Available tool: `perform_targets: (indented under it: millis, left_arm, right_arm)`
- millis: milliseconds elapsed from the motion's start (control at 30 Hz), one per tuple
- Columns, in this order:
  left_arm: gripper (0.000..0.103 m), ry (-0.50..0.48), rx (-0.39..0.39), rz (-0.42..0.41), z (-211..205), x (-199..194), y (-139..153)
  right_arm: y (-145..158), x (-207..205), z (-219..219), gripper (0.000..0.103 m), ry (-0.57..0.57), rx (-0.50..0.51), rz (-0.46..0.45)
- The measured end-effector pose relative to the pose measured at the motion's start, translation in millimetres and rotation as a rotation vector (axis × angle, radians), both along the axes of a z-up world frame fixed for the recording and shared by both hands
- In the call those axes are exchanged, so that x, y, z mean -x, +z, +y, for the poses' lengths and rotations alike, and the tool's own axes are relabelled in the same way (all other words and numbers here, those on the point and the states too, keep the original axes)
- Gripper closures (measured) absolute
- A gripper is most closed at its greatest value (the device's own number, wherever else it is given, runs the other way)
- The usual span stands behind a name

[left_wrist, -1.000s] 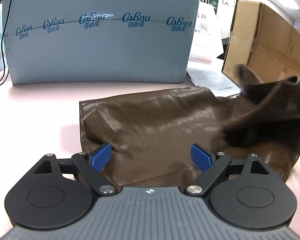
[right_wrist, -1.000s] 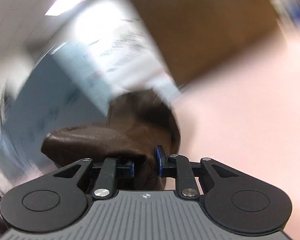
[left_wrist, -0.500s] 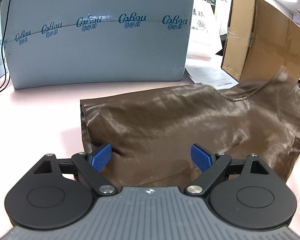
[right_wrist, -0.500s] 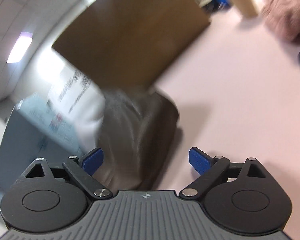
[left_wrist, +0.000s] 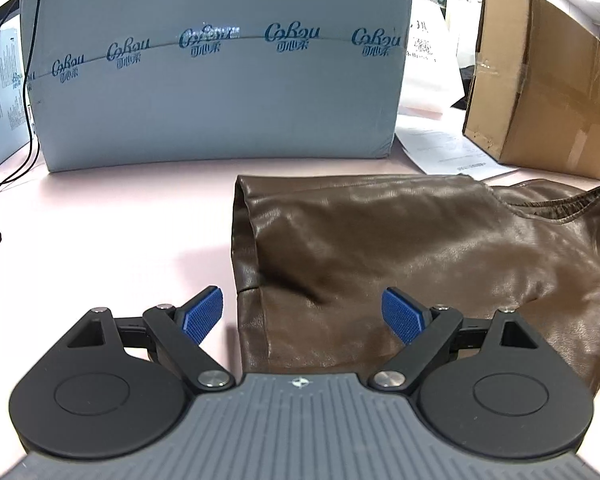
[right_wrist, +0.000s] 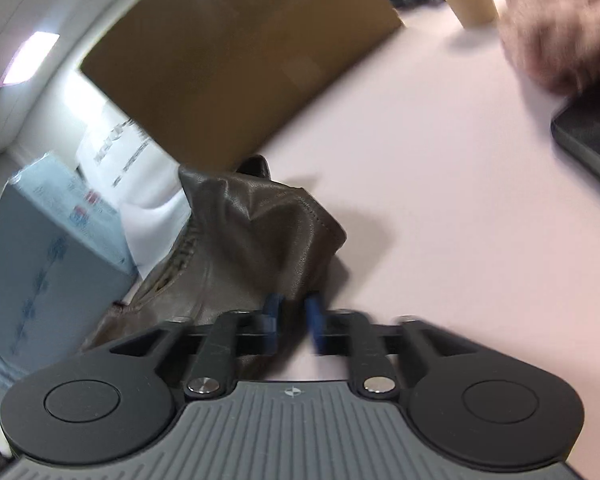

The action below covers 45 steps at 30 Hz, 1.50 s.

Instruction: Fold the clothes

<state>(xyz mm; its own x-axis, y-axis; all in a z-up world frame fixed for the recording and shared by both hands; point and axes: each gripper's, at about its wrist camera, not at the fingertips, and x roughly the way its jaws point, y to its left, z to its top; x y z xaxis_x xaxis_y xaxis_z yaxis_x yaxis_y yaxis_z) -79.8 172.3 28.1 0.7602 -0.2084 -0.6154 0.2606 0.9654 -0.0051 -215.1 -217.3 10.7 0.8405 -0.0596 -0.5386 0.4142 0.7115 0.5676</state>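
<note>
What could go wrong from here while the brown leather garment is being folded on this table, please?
1. The right tool pinches only a small bunched edge of the brown leather garment; smooth leather may slip out.
2. The left tool is open, pinning nothing, so the whole garment could drag instead of folding.
3. The cardboard box and papers sit close behind; a swung fold could catch them.
</note>
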Motion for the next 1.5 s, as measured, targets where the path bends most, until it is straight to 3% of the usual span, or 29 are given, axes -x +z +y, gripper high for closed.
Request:
perform_targets:
  millis: [33, 67, 133, 200, 300, 367, 433, 533, 567, 633, 800, 833, 900, 967, 1033, 1100, 1167, 1200, 1333, 1500]
  left_arm:
    - [0.017, -0.006, -0.012, -0.002, -1.2, 0.6, 0.1]
    - [0.017, -0.011, -0.024, -0.005, -2.3, 1.3, 0.2]
    - [0.017, -0.017, -0.027, -0.045, -2.1, 10.0, 5.3]
    - [0.017, -0.055, 0.006, -0.156, 2.6, 33.7, 16.3]
    - [0.016, -0.126, 0.040, -0.240, 8.4, 74.5, 22.5]
    - [0.013, -0.201, 0.007, -0.274, 4.6, 101.6, 21.0]
    - [0.013, -0.329, -0.129, -0.321, -7.9, 131.5, 12.1]
    - [0.013, -0.456, -0.379, -0.398, -25.1, 160.0, -4.9]
    - [0.013, -0.494, -0.539, -0.407, -30.9, 167.8, -16.7]
    - [0.013, -0.511, -0.593, -0.409, -28.7, 171.1, -19.3]
    - [0.013, -0.507, -0.543, -0.289, -32.9, 128.6, -10.3]
    - [0.014, -0.508, -0.504, -0.259, -32.9, 118.8, -8.1]
    - [0.022, -0.522, -0.433, -0.201, -32.3, 103.4, -3.8]
    - [0.055, -0.533, -0.378, -0.157, -32.8, 96.3, -1.6]
    - [0.064, -0.535, -0.314, -0.110, -34.1, 88.6, -0.4]
    - [0.080, -0.519, -0.276, -0.078, -36.0, 83.9, 2.0]
    - [0.085, -0.461, -0.236, -0.039, -36.3, 77.2, 8.7]
    - [0.086, -0.409, -0.165, 0.004, -32.1, 68.2, 15.7]
    - [0.089, -0.299, -0.020, 0.085, -22.9, 49.8, 35.1]
    - [0.089, -0.152, 0.207, 0.159, 4.6, 30.2, 75.4]
  right_arm:
    - [5.9, 6.0, 3.5, 0.006, 0.012, 0.031, 0.005]
    - [11.1, 12.3, 7.2, 0.006, 0.041, 0.049, 0.013]
    - [11.2, 20.7, 6.3, 0.006, 0.121, -0.027, 0.006]
    - [3.3, 26.6, -3.8, 0.006, 0.082, -0.132, -0.031]
    - [-2.6, 11.7, -14.6, 0.007, 0.004, -0.165, -0.093]
    - [-3.5, 3.8, -15.4, 0.013, -0.002, -0.173, -0.117]
    - [-7.3, -6.4, -10.5, 0.026, -0.010, -0.166, -0.142]
    - [-8.1, -5.7, -4.5, 0.026, 0.040, -0.135, -0.159]
    - [-7.9, -6.5, -8.1, 0.026, 0.051, -0.138, -0.163]
    - [-6.9, 11.4, -13.6, 0.026, 0.087, -0.152, -0.180]
    - [-7.6, 11.8, -14.3, 0.024, 0.102, -0.178, -0.197]
    - [-8.1, 11.8, -16.1, 0.024, 0.093, -0.192, -0.202]
    - [-9.9, 12.9, -22.4, 0.025, 0.066, -0.236, -0.221]
    - [-12.1, 14.3, -29.0, 0.033, 0.039, -0.282, -0.236]
    - [-15.1, 8.4, -38.7, 0.074, 0.014, -0.347, -0.234]
    - [-17.7, 0.7, -49.8, 0.094, 0.008, -0.418, -0.223]
    - [-12.2, -1.7, -51.9, 0.095, 0.036, -0.443, -0.240]
    - [-5.2, -2.1, -49.5, 0.095, 0.049, -0.429, -0.261]
    - [27.2, -10.4, -40.3, 0.098, 0.104, -0.389, -0.310]
    - [68.9, -28.0, -48.5, 0.098, 0.133, -0.441, -0.311]
